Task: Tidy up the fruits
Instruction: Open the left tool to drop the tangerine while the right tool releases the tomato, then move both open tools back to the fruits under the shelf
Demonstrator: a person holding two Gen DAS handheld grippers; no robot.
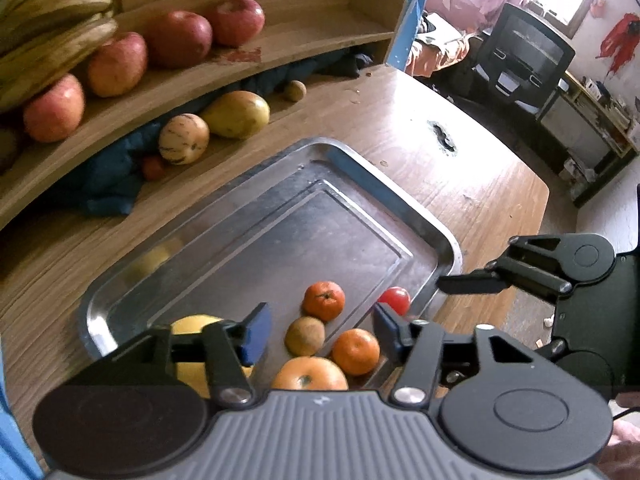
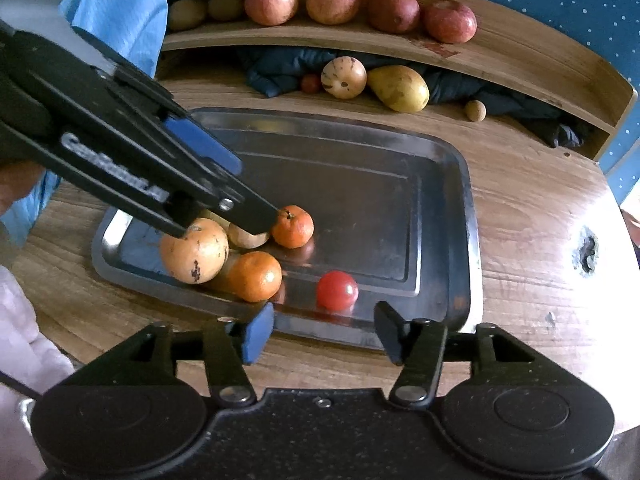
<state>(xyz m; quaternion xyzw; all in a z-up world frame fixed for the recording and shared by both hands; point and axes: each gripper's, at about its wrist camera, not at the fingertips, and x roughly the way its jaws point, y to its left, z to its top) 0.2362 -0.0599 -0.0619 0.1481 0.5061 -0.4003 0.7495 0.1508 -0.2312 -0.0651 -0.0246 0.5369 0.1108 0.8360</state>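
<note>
You've got a wood table [image 2: 532, 208] w/ a metal tray [image 2: 464, 184] on it and a shelf [image 2: 520, 48] behind w/ four apples [image 2: 394, 8] in a row. Your right gripper [image 2: 320, 336] is wide open, holding nothing, just at the near tray edge. The red tomato [image 2: 337, 290] sits in the tray right in front of it, between the fingers' line but not touching. Your left gripper [image 1: 316, 334] is wide open too, empty, over the tray's near-left corner, above two oranges [image 1: 324, 301], a kiwi [image 1: 305, 335] and a big yellow fruit [image 2: 194, 250].
</note>
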